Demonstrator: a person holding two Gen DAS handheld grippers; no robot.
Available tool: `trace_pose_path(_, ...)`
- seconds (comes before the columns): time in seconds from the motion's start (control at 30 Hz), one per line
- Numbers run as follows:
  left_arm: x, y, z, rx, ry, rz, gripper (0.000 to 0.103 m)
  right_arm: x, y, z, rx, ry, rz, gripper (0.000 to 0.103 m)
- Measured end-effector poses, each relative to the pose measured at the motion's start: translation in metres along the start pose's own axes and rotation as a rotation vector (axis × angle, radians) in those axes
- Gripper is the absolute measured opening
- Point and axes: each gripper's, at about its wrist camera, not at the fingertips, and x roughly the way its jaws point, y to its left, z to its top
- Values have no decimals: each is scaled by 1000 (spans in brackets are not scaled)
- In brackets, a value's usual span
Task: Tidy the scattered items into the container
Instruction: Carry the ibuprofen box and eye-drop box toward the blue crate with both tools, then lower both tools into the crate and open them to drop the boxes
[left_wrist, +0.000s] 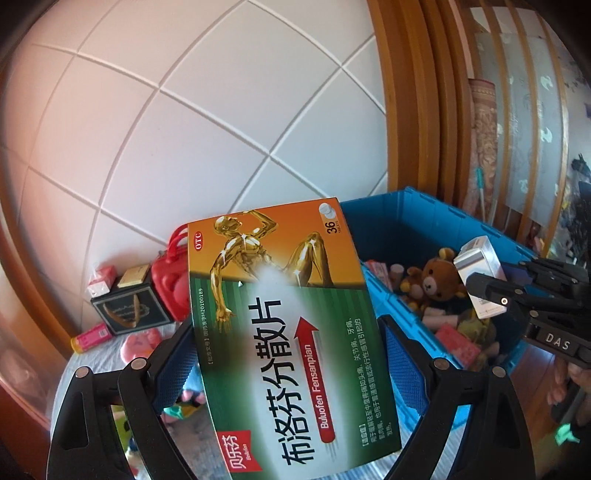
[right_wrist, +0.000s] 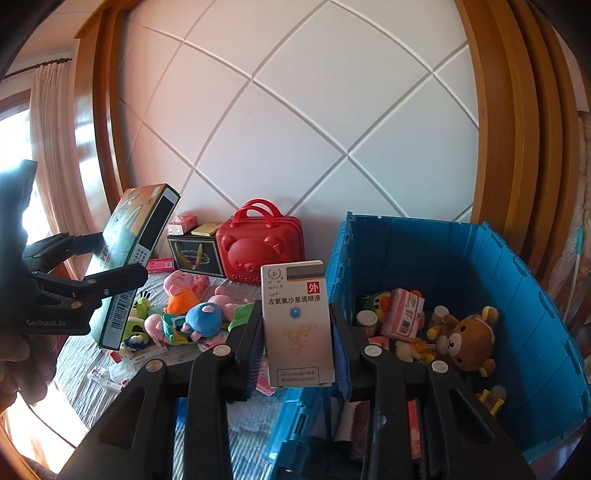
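Note:
My left gripper (left_wrist: 288, 354) is shut on a large green and orange medicine box (left_wrist: 280, 332), which stands tilted between its blue pads and fills the middle of the left wrist view. My right gripper (right_wrist: 297, 332) is shut on a small white eye-drop box (right_wrist: 295, 325), held upright. The blue crate (right_wrist: 461, 258) lies just right of that small box, with toys and packets inside. From the right wrist view the left gripper (right_wrist: 107, 260) and its big box (right_wrist: 133, 258) hang at the far left. From the left wrist view the right gripper (left_wrist: 484, 280) holds its white box (left_wrist: 480, 269) over the crate (left_wrist: 424, 229).
A red bear case (right_wrist: 258, 243), a black box (right_wrist: 195, 251) and small packets stand against the tiled wall. Plush pigs (right_wrist: 181, 291) and other toys lie scattered on the striped surface left of the crate. A brown teddy (right_wrist: 469, 339) lies in the crate. A wooden frame rises at right.

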Motion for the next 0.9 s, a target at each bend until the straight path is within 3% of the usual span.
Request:
trace_pose_path(0.47, 35, -94, 53, 121, -14, -112, 92, -9, -90, -7, 89, -16, -112, 32)
trace_pose_path(0.9, 80, -153, 81, 167, -7, -195, 92, 2, -149, -22, 156, 5, -189, 32)
